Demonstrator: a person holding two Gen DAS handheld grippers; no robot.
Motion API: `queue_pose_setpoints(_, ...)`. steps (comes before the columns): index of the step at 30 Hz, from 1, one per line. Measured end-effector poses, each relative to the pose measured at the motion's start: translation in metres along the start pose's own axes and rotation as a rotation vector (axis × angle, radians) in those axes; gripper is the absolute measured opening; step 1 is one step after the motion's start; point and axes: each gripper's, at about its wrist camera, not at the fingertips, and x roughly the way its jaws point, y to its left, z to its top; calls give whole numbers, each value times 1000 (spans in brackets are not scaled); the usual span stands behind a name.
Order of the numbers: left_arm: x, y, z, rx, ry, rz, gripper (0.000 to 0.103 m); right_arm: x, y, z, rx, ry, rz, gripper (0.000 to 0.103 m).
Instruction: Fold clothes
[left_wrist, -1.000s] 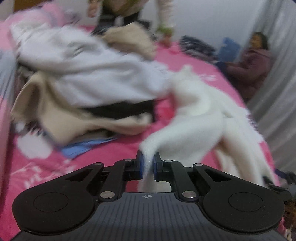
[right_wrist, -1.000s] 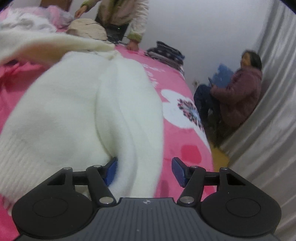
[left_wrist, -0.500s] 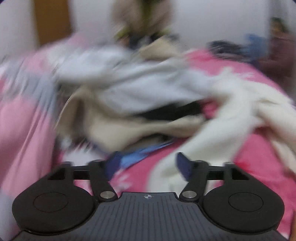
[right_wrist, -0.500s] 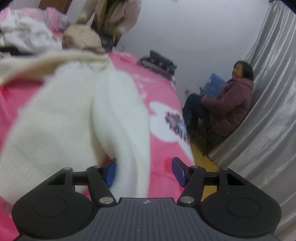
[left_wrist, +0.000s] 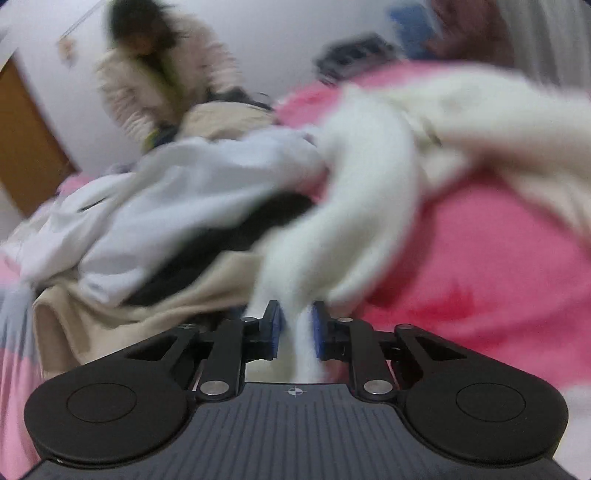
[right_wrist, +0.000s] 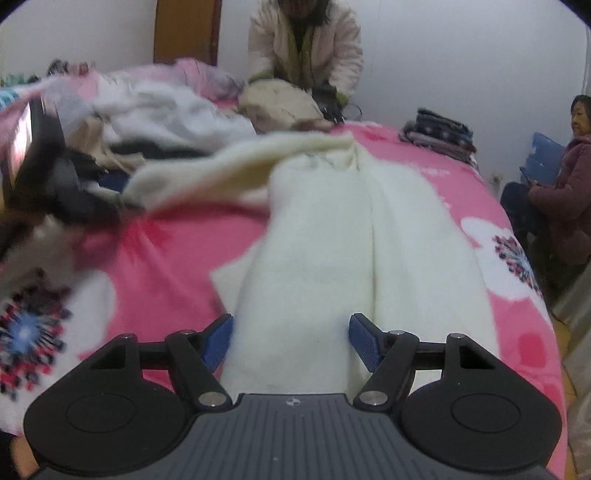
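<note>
While the left gripper (left_wrist: 295, 325) closes its jaws on a narrow strip of the white sweater (left_wrist: 354, 206), the blue pads (left_wrist: 275, 326) sit close on either side of the cloth and appear to pinch it. From there the strip runs up and away to the right, where it joins the rest of the garment, blurred, over the pink blanket (left_wrist: 491, 258).

To the left of that strip lies a heap of clothes (left_wrist: 166, 206): a pale grey-white piece on top, something black under it, and a beige piece at the bottom, reaching down beside the left gripper. No basket or box shows in either view; the clothes lie loose on the bed.

In the right wrist view the sweater's body (right_wrist: 354, 240) is spread lengthwise on the blanket (right_wrist: 173, 251), with one sleeve (right_wrist: 236, 162) stretched off to the left toward the blurred left gripper (right_wrist: 55, 177). The right gripper (right_wrist: 291, 339) has its jaws opening, well apart; the sweater's near end lies between them, and the right pad (right_wrist: 364, 341) stands clear of the cloth, so nothing is clenched there.

At the far edge of the bed a person in a pale padded jacket (right_wrist: 306, 40) bends over a beige garment (right_wrist: 280, 103). A folded stack (right_wrist: 439, 136) of dark clothes rests on the bed's far right corner. Another person in a maroon coat (right_wrist: 565, 192) sits at the right, by a grey curtain (right_wrist: 576, 314).
</note>
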Motion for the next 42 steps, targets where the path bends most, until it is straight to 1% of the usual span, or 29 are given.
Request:
queue_pose_setpoints(2,-24,28,13,-59,-55,10,15,0,-2,-5,-21,10,-21,66)
queue_pose_setpoints(3,-33,43,21,-91,-69,17,13,-1,-1,-8,-32,17,-33,57)
queue_pose_setpoints(4,-42,58,30,-123,-80,25,4,-3,-3,-10,-45,22,-50,51)
queue_pose_setpoints(5,-49,72,37,-160,-95,55,4,-5,-5,-12,-56,22,-64,47)
queue_pose_setpoints(6,-50,89,45,-201,-81,68,4,-8,-8,-12,-59,14,-80,39)
queue_pose_setpoints(7,-46,113,49,-291,-48,64,4,-11,-10,-13,-58,7,-95,39)
queue_pose_setpoints(8,-35,126,48,-325,6,58,4,-12,-14,-12,-48,7,-103,38)
queue_pose_setpoints(9,-22,137,47,-348,63,54,4,-11,-19,-11,-36,9,-109,38)
queue_pose_setpoints(11,-11,129,40,-305,120,107,4,-12,-29,-10,-6,11,-111,38)
queue_pose_setpoints(12,-11,118,38,-249,130,117,6,-13,-32,-10,6,10,-111,38)
queue_pose_setpoints(13,-18,104,36,-189,104,120,13,-12,-35,-9,15,14,-103,38)
queue_pose_setpoints(14,-30,92,35,-172,56,98,21,-11,-37,-8,23,19,-93,38)
queue_pose_setpoints(15,-43,80,34,-162,6,72,37,-11,-39,-9,31,20,-82,38)
queue_pose_setpoints(16,-56,68,33,-151,-44,46,46,-10,-38,-10,33,18,-74,38)
queue_pose_setpoints(17,-66,54,35,-165,-70,-57,51,-10,-39,-10,34,19,-65,38)
queue_pose_setpoints(19,-75,21,36,-191,-35,-375,64,-12,-39,-11,39,22,-52,39)
queue_pose_setpoints(21,-60,-13,36,-256,44,-580,67,-13,-40,-11,57,28,-41,42)
queue_pose_setpoints(22,-46,-27,34,-309,79,-657,67,-13,-41,-11,67,32,-36,43)
queue_pose_setpoints(24,-13,-52,31,-395,131,-757,67,-16,-45,-13,91,37,-28,50)
queue_pose_setpoints(27,32,-86,25,-432,282,-835,67,-23,-47,-21,121,41,-15,52)
queue_pose_setpoints(29,43,-87,22,-546,257,-856,67,-26,-44,-26,113,50,-6,52)
queue_pose_setpoints(30,50,-84,22,-614,262,-888,59,-28,-42,-28,98,56,-5,52)
queue_pose_setpoints(31,58,-83,22,-662,285,-920,9,-28,-38,-31,75,63,-5,49)
queue_pose_setpoints(32,66,-82,23,-705,312,-951,7,-27,-34,-34,50,70,-15,46)
queue_pose_setpoints(33,68,-84,23,-719,321,-957,6,-26,-31,-36,32,76,-33,36)
queue_pose_setpoints(34,65,-86,24,-691,302,-960,5,-26,-29,-36,27,77,-54,30)
queue_pose_setpoints(36,54,-83,26,-672,278,-946,5,-30,-29,-32,68,68,-63,25)
queue_pose_setpoints(39,35,-52,26,-830,247,-1001,5,-36,-29,-30,90,45,-63,24)
queue_pose_setpoints(42,2,-20,40,-844,177,-978,5,-36,-32,-26,79,31,-54,24)
